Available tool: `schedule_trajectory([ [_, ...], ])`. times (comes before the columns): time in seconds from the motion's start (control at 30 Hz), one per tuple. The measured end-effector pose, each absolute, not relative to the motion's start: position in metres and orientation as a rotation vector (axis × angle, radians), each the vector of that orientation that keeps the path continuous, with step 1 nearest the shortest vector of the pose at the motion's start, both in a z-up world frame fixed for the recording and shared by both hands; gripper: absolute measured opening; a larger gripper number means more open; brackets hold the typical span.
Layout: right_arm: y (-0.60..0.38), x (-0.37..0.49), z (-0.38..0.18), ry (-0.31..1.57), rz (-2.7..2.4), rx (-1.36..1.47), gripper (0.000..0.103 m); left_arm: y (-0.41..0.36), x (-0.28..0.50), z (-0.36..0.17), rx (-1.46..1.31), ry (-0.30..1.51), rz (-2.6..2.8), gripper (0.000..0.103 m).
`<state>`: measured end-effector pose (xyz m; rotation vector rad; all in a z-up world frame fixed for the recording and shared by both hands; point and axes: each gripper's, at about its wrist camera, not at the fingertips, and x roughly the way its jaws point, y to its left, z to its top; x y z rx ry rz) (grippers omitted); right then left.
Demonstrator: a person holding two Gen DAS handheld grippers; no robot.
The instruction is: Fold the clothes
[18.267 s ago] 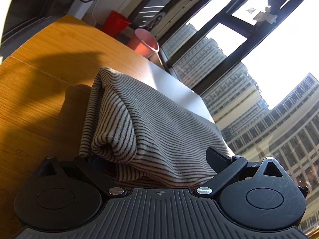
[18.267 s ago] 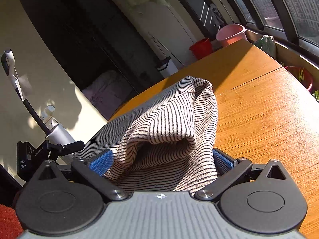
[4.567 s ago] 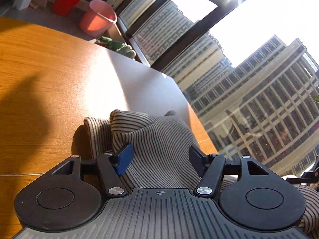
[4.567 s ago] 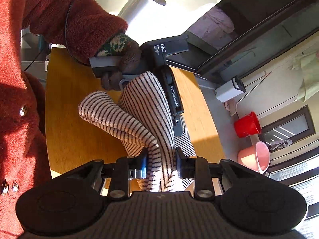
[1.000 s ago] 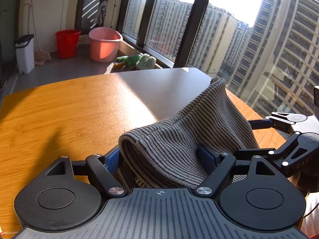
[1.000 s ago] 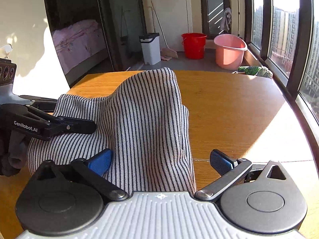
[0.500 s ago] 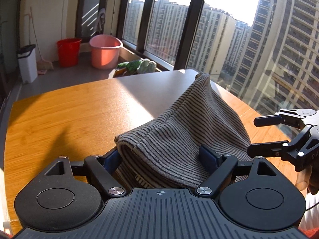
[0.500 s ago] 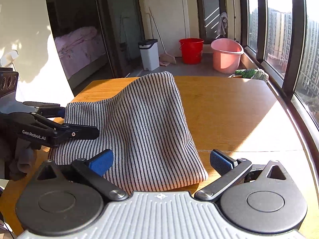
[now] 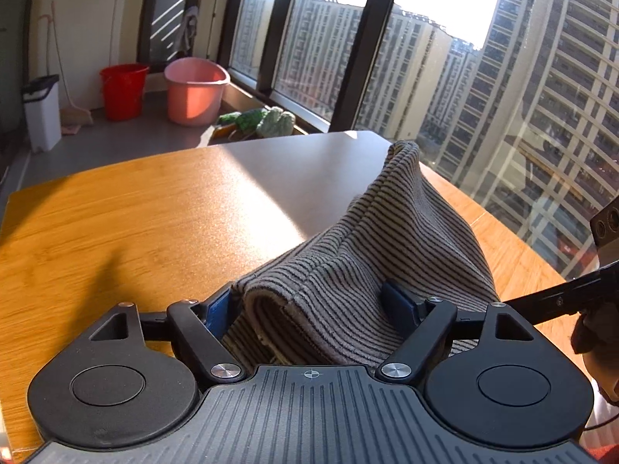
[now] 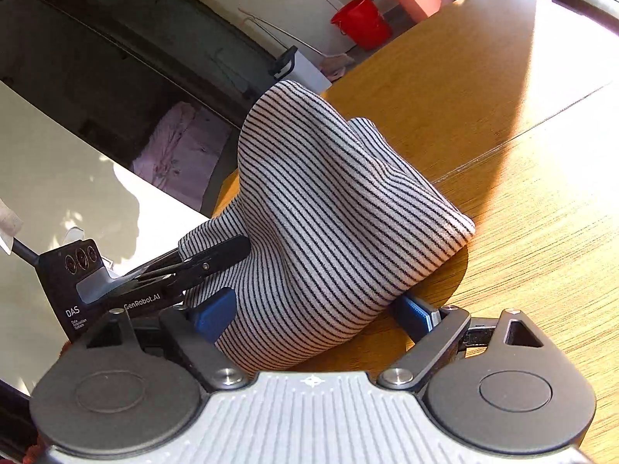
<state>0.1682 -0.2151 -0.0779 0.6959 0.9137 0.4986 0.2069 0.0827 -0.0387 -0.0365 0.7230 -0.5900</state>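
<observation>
Both grippers, left gripper (image 9: 311,303) and right gripper (image 10: 315,311), sit with jaws spread wide around the bunched striped garment (image 10: 329,208), fabric lying between the fingers unclamped. Garment rests on the wooden counter (image 10: 541,201), peaked upward.

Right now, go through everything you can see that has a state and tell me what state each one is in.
Black-and-white striped knit garment: bunched in a raised hump, partly resting on the table.
Left claw: wide open, striped cloth lying between its fingers.
Right claw: wide open, cloth lying between its fingers.
Orange wooden table: partly sunlit.
Pink plastic bucket: upright on the floor.
Red plastic bucket: upright beside it.
</observation>
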Motion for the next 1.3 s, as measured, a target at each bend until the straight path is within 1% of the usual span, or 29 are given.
schedule_trajectory([
  [0.1, -0.215, 0.187, -0.074, 0.911, 0.463, 0.653, 0.089, 0.084, 0.199, -0.040, -0.086, 0.745, -0.604, 0.084],
  [0.23, -0.206, 0.204, -0.067, 0.878, 0.414, 0.506, 0.090, 0.074, 0.175, -0.041, -0.141, 0.758, -0.667, 0.085],
  [0.33, -0.198, 0.208, -0.057, 0.838, 0.403, 0.408, 0.092, 0.062, 0.155, -0.043, -0.170, 0.757, -0.732, 0.088],
  [0.43, -0.189, 0.206, -0.043, 0.795, 0.402, 0.309, 0.096, 0.049, 0.136, -0.048, -0.189, 0.751, -0.789, 0.092],
  [0.5, -0.183, 0.204, -0.035, 0.765, 0.400, 0.243, 0.102, 0.042, 0.126, -0.050, -0.171, 0.737, -0.797, 0.094],
  [0.57, -0.177, 0.203, -0.026, 0.735, 0.399, 0.177, 0.103, 0.042, 0.121, -0.050, -0.173, 0.730, -0.795, 0.094],
  [0.7, -0.165, 0.200, -0.008, 0.674, 0.394, 0.047, 0.103, 0.068, 0.111, -0.042, -0.247, 0.691, -0.784, 0.095],
  [0.83, -0.169, 0.197, -0.006, 0.670, 0.406, 0.061, 0.103, 0.106, 0.109, -0.022, -0.317, 0.607, -0.688, 0.096],
  [0.97, -0.173, 0.194, -0.005, 0.670, 0.418, 0.084, 0.103, 0.123, 0.124, -0.007, -0.398, 0.583, -0.615, 0.096],
  [1.07, -0.176, 0.192, -0.004, 0.670, 0.427, 0.101, 0.103, 0.110, 0.130, -0.011, -0.412, 0.611, -0.628, 0.094],
  [1.13, -0.178, 0.190, -0.003, 0.669, 0.434, 0.112, 0.103, 0.099, 0.133, -0.018, -0.421, 0.636, -0.644, 0.089],
  [1.3, -0.184, 0.186, -0.002, 0.669, 0.449, 0.140, 0.103, 0.084, 0.127, -0.035, -0.377, 0.676, -0.656, 0.088],
])
